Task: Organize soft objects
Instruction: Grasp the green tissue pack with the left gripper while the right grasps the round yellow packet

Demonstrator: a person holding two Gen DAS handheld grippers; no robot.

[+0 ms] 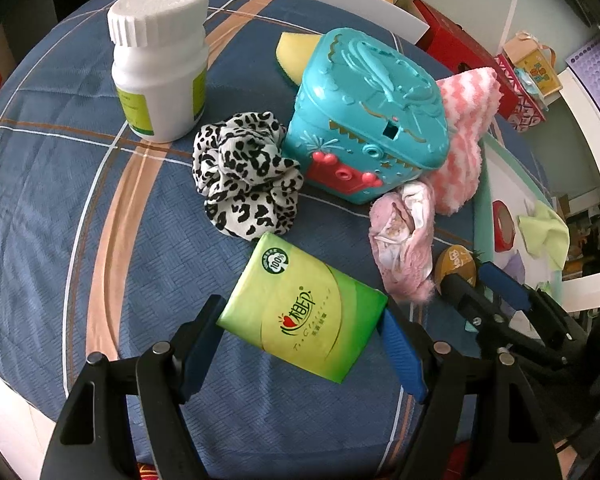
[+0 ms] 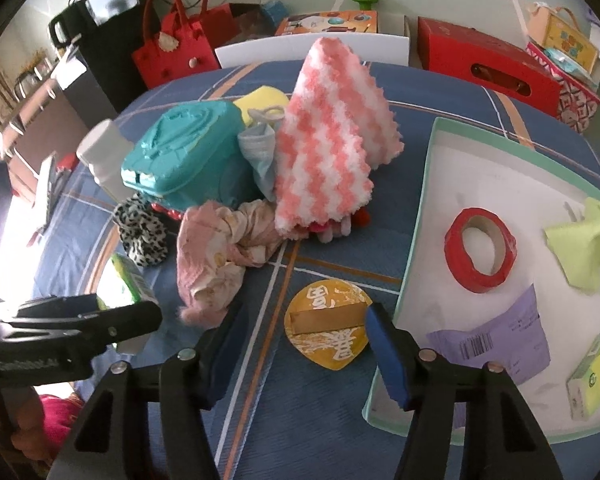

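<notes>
Between left gripper (image 1: 302,330) pads: tissue pack (image 1: 304,312).

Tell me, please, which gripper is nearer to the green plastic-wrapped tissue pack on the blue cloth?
Left. The left gripper straddles the green tissue pack; the right gripper sits off to its side, around a yellow packet.

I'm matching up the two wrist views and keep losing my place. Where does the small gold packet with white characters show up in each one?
Left wrist view: the gold packet sits at the right edge, partly hidden behind the right gripper.
Right wrist view: it lies low in the centre, on the blue cloth between that gripper's open fingers.
Shared landmark: the teal plastic box, up the table from the packet in both.
</notes>
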